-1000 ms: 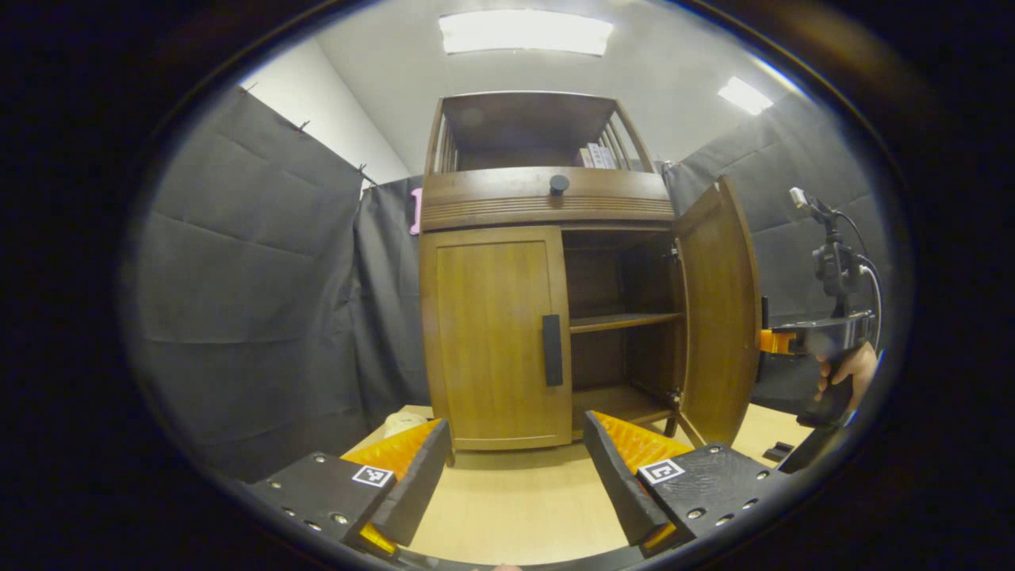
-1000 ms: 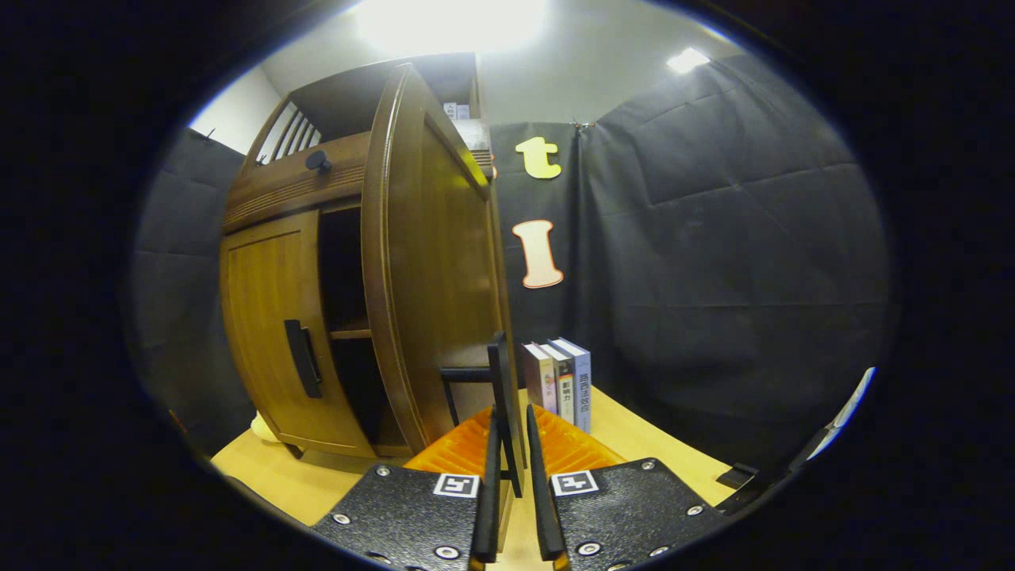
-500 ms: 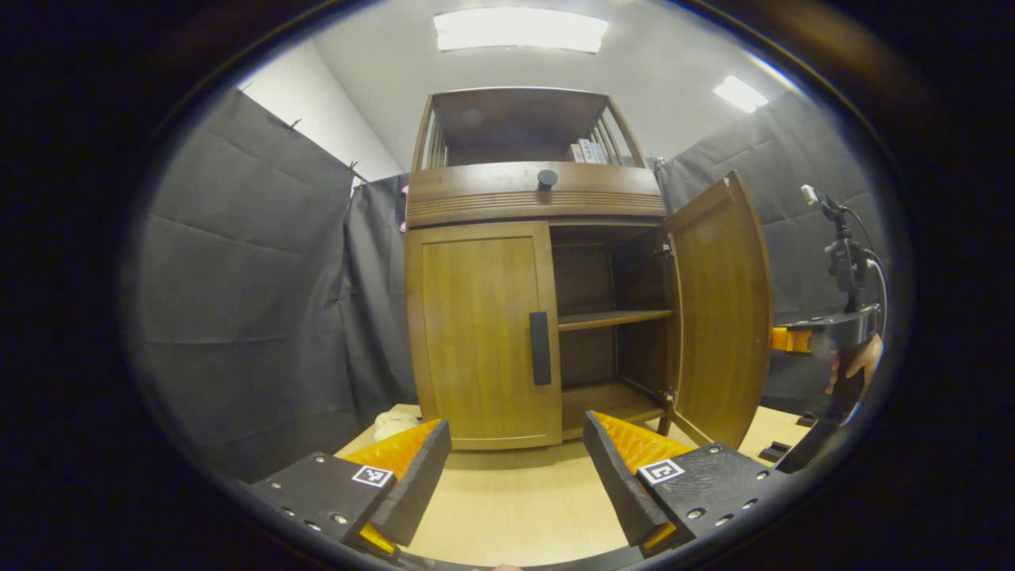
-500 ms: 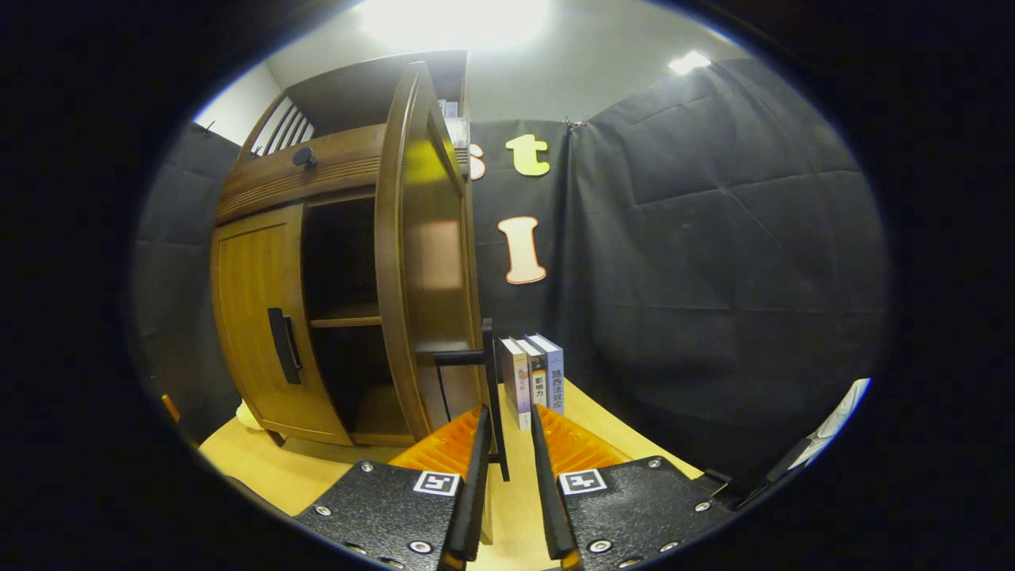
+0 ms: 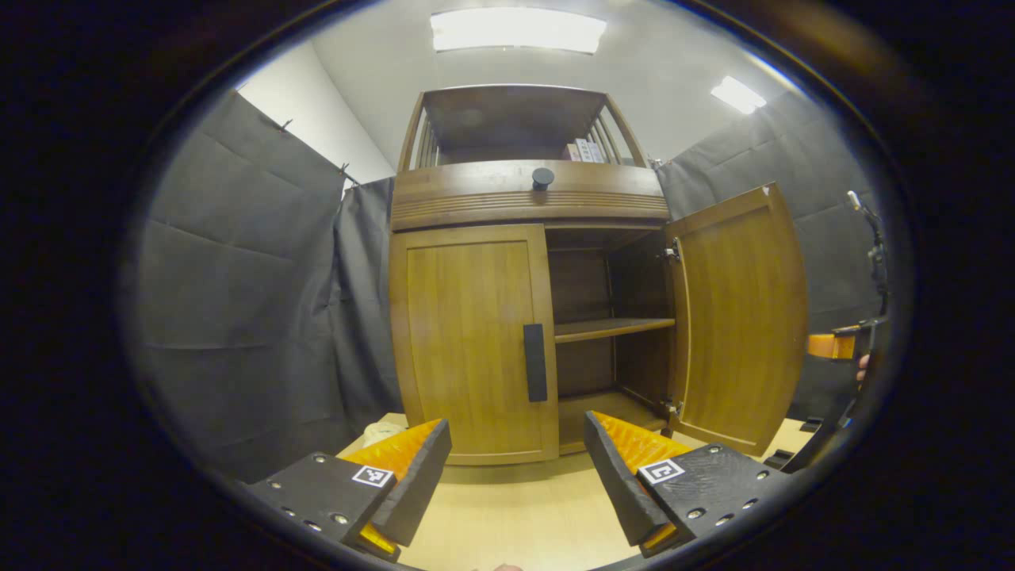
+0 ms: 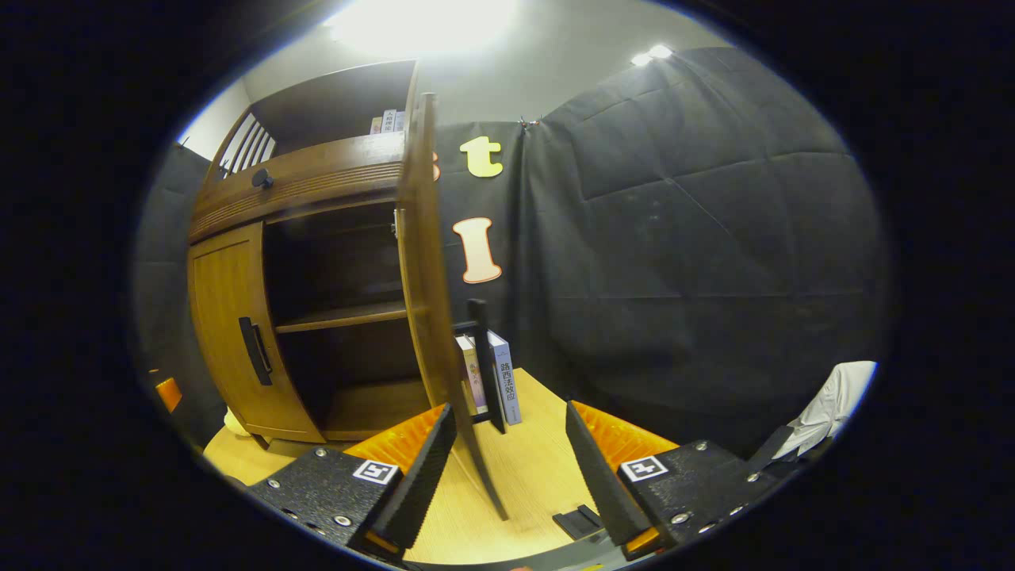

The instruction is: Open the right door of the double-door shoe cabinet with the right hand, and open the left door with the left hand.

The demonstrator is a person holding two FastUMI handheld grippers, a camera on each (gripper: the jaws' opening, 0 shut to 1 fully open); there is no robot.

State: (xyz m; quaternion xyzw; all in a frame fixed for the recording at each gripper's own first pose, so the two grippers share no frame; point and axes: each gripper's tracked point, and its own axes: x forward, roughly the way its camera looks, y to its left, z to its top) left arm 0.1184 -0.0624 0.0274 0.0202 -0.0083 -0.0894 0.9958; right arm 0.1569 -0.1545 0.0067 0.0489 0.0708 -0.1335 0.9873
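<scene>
The shoe cabinet (image 5: 527,206) stands in the middle of the left gripper view, on the pale wooden worktop (image 5: 515,515). Its right door (image 5: 741,317) is swung wide open at the right of the frame, and inside there is a shelf (image 5: 610,327). The left door (image 5: 468,341) is closed, and its dark vertical handle (image 5: 535,362) sits at the inner edge, near the centre of the frame.

The left gripper (image 5: 515,468) is at the bottom of this view, level and pointing at the closed door. Its jaws are wide apart and hold nothing; they are well apart from the handle.

In the right gripper view the open right door (image 6: 424,262) is seen edge-on, just left of centre, with its handle (image 6: 484,365) on the far side. The right gripper (image 6: 507,452) is at the bottom of the frame with its jaws spread wide, one on each side of the lower door edge; they grip nothing. Some books (image 6: 496,381) stand upright behind the door, near the centre.

At the far right edge of the left gripper view, the right gripper (image 5: 833,346) shows beside the open door, and a hand (image 5: 862,366) holds it.
</scene>
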